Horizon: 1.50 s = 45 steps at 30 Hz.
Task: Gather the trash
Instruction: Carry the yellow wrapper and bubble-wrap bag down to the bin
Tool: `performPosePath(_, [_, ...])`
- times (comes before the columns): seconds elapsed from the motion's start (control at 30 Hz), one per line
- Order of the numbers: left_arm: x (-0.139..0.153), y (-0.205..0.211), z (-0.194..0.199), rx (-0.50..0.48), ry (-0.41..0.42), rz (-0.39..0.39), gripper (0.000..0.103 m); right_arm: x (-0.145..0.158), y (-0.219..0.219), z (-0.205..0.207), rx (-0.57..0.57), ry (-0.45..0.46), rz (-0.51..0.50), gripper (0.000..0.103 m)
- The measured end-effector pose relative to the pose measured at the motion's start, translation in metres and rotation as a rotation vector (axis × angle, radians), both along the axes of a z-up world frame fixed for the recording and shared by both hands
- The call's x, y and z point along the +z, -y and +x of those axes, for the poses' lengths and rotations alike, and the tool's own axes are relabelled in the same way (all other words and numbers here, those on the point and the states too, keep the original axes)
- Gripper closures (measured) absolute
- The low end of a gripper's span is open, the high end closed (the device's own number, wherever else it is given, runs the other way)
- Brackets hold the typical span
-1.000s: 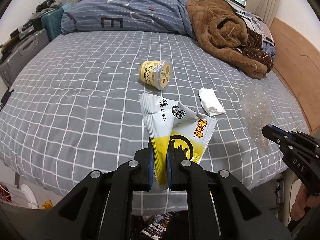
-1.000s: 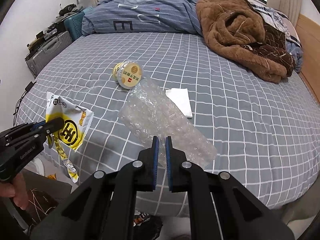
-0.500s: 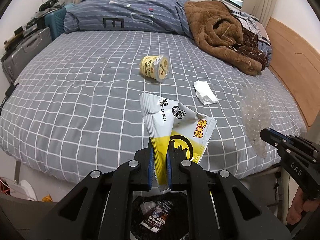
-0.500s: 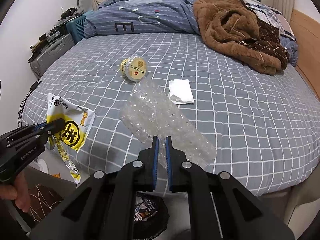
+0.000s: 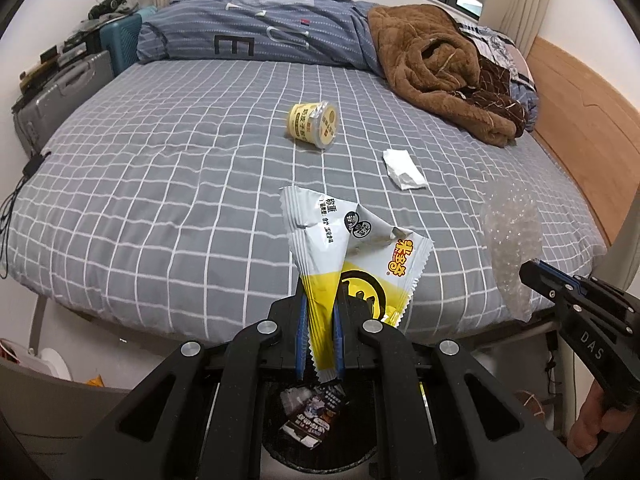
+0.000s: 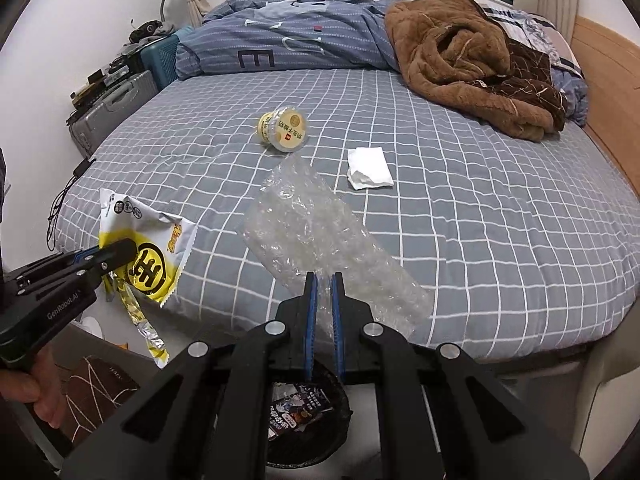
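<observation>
Left hand-held gripper (image 5: 319, 334) angled down, clamped on snack wrapper (image 5: 344, 256); right hand-held gripper (image 6: 323, 320) likewise, clamped on bubble wrap (image 6: 320, 240), above trash bin (image 6: 340, 420).

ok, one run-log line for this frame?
step: carry to bin | left gripper: shut on snack wrapper | right gripper: shut on bubble wrap | trash bin: below both | bed: cup, tissue left

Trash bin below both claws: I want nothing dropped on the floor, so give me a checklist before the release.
1. Left claw shut on yellow-white snack wrapper: ok.
2. Right claw shut on clear bubble-wrap sheet: ok.
3. Dark round trash bin beneath both claws: ok.
4. Wrapper's whole width over the opening: cannot tell.
5. Bed cleared: not ok; yellow cup and white tissue remain.
</observation>
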State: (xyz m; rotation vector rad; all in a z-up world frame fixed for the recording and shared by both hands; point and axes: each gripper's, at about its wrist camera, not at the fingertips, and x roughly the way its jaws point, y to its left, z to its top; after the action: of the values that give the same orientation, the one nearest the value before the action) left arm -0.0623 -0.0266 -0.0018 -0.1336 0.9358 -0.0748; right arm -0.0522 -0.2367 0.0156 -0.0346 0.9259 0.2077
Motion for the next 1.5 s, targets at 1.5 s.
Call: performPosePath(1.5, [-0.081,-0.009,-0.115,-0.005,-0.108,-0.009,0.094,-0.079,-0.017,-0.111,-0.002,-0.112,0.041,0.096])
